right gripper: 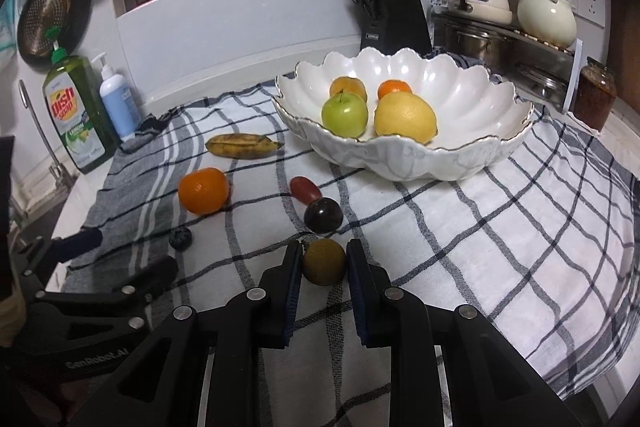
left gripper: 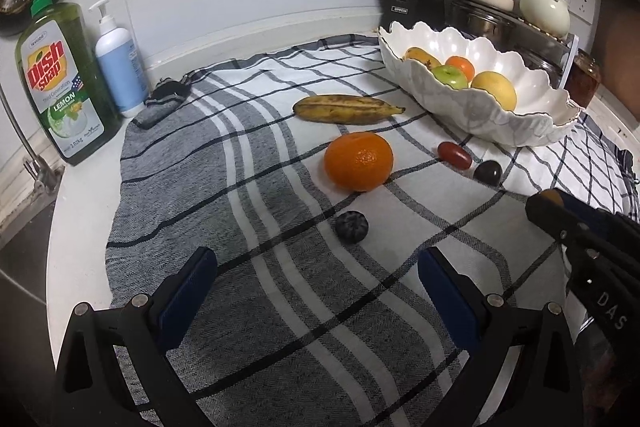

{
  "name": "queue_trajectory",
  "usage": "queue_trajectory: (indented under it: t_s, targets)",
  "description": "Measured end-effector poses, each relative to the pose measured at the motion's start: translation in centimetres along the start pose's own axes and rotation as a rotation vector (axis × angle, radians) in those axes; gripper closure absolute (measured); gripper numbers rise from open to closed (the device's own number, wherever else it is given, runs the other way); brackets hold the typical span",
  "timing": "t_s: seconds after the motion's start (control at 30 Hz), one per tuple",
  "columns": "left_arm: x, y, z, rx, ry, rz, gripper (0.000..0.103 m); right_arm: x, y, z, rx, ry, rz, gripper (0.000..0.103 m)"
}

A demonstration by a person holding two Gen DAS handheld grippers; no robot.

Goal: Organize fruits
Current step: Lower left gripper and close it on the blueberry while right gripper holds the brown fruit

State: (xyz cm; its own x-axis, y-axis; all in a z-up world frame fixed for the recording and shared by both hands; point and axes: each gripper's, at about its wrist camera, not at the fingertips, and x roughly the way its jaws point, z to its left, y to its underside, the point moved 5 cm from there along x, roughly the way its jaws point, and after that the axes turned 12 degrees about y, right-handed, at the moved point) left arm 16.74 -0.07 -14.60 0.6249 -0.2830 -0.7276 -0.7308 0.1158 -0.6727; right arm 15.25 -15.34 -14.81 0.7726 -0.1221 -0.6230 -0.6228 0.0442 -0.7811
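Kitchen counter with a checked cloth (right gripper: 500, 227) over it, white bowl (right gripper: 472, 163) sitting toward the back. My right gripper (right gripper: 323, 251) has its fingers around a small brown fruit (right gripper: 324, 262) just in front of the bowl, can't tell if they're touching it. My left gripper (left gripper: 316, 263) is spread wide with nothing in it. A blueberry (left gripper: 351, 225), orange (left gripper: 358, 161) and banana (left gripper: 347, 109) lie left of the bowl.

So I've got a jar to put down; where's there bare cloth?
Free: the checked cloth right of the bowl, and the grey striped part between dish soap and orange. Crowded: around the grapes, plum and banana.
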Motion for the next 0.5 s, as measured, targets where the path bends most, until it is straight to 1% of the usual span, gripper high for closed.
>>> queue_trajectory:
  t_s: [0.2,0.5]
  targets:
    - [-0.4,-0.2,-0.3,0.006,0.005,-0.01,0.001,-1.2,-0.5,-0.2,0.002,0.007,-0.041,0.079]
    - [-0.8,-0.3,-0.8,0.013,0.02,-0.018,0.001,-2.3,-1.0,-0.6,0.009,0.012,-0.071,0.079]
